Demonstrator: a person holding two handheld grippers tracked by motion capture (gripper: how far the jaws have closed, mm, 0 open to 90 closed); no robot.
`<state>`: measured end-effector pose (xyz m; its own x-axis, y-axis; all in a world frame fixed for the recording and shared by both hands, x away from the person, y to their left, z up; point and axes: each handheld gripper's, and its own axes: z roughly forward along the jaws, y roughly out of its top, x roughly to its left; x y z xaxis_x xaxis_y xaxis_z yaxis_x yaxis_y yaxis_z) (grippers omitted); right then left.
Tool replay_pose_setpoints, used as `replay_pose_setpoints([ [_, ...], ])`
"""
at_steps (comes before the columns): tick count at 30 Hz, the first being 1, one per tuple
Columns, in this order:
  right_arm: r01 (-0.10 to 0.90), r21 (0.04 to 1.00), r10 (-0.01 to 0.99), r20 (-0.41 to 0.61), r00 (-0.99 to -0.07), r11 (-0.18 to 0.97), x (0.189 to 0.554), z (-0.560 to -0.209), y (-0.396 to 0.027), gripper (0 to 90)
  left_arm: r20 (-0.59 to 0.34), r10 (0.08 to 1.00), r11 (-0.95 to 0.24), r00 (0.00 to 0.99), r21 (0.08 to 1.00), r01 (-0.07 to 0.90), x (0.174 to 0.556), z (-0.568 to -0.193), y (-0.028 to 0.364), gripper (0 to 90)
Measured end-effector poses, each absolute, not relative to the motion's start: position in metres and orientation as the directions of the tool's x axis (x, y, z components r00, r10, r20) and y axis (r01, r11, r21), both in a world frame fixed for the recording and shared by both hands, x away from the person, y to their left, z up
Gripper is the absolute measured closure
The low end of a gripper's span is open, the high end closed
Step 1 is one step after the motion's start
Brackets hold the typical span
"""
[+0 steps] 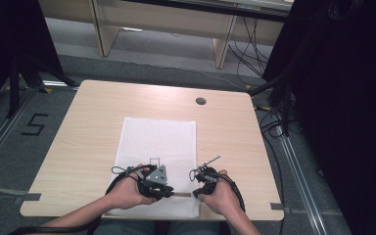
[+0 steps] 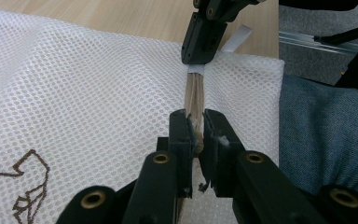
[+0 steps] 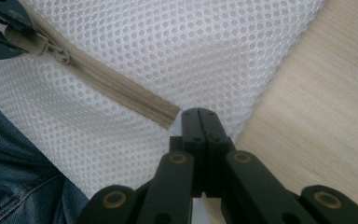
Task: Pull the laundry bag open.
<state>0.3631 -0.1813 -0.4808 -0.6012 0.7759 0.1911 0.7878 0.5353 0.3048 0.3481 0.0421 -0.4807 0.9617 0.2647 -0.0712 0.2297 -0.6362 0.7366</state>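
From above, my left claw (image 1: 162,188) and right claw (image 1: 199,183) sit close together at the near edge of the white mesh bag (image 1: 156,142), which lies on the table (image 1: 78,127).

Along my left claw (image 2: 196,133), the jaws pinch the beige zip pull (image 2: 196,140); the zip (image 2: 195,93) runs away to my right claw (image 2: 200,46) at its far end.

Along my right claw (image 3: 200,116), the jaws are pressed together on the mesh just beside the zip's (image 3: 121,88) end.
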Motion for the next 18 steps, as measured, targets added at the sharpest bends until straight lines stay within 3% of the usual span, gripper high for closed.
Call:
replay_pose_setpoints([
  [18, 0.786, 0.305, 0.775, 0.187, -0.604, 0.538, 0.3633, -0.4812, -0.1812, 90.0, -0.049, 0.252, -0.652, 0.966, 0.729, 0.207, 0.3486, -0.479, 0.0451, 81.8],
])
